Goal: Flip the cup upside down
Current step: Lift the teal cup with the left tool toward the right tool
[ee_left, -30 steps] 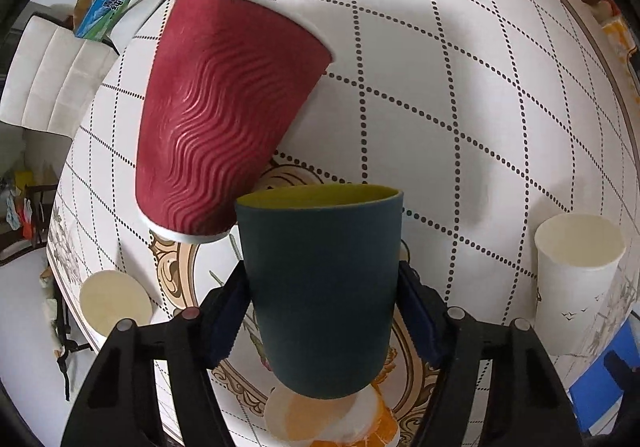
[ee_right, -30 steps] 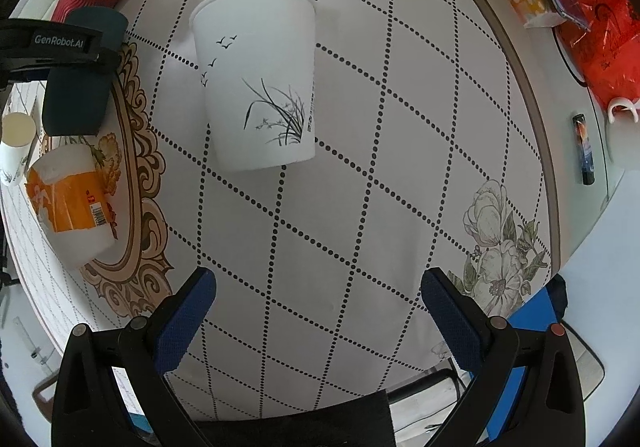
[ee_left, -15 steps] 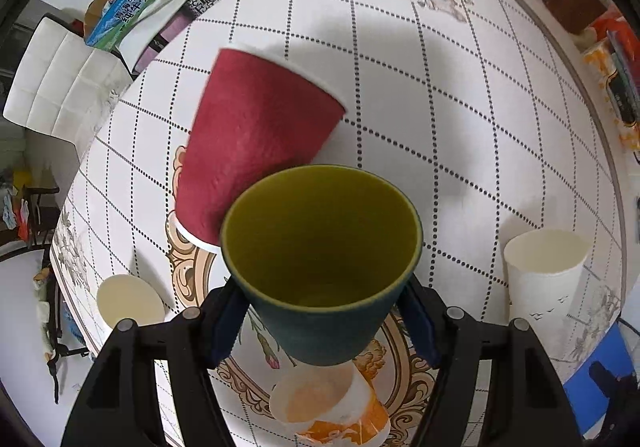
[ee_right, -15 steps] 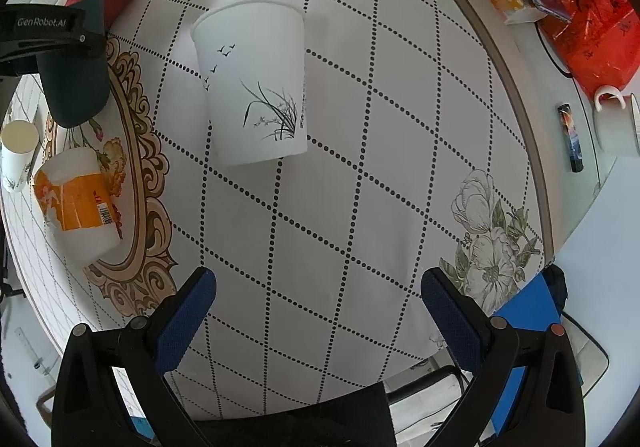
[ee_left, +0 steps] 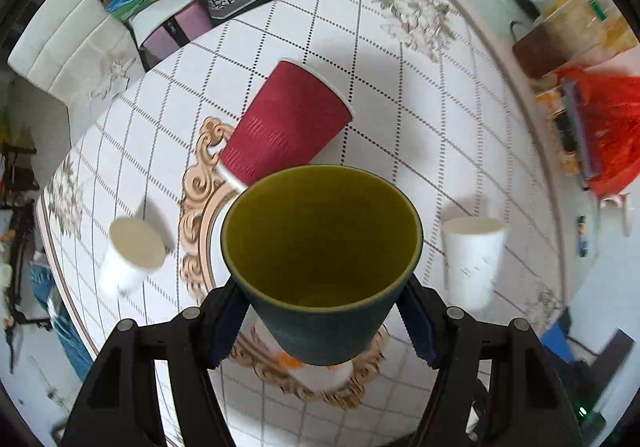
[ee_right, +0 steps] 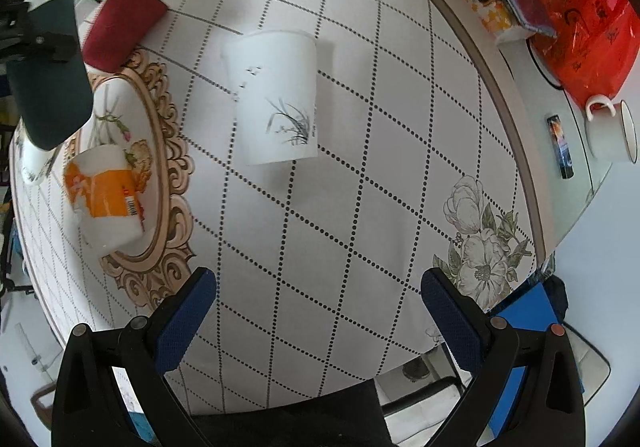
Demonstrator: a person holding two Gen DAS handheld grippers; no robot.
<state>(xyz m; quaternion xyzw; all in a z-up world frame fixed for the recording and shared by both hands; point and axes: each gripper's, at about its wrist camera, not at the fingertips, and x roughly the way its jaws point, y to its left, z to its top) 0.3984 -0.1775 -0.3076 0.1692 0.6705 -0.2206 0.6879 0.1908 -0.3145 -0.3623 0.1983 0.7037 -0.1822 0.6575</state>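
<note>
A dark teal cup with an olive-yellow inside is clamped between the blue pads of my left gripper, its open mouth turned toward the left wrist camera. It hangs well above the table. The right wrist view shows the same cup at the far left, off the cloth. My right gripper stands open over bare cloth with nothing between its fingers.
Rim-down on the dotted grid tablecloth stand a red ripple cup, a white cup with an ink drawing and an orange-and-white cup. A small white cup stands left. A red bag and white mug lie beyond the right edge.
My left gripper has risen with the teal cup, and the cup has tipped from side-on to mouth facing the camera. The right gripper has lifted slightly; the cups on the table have not moved.
</note>
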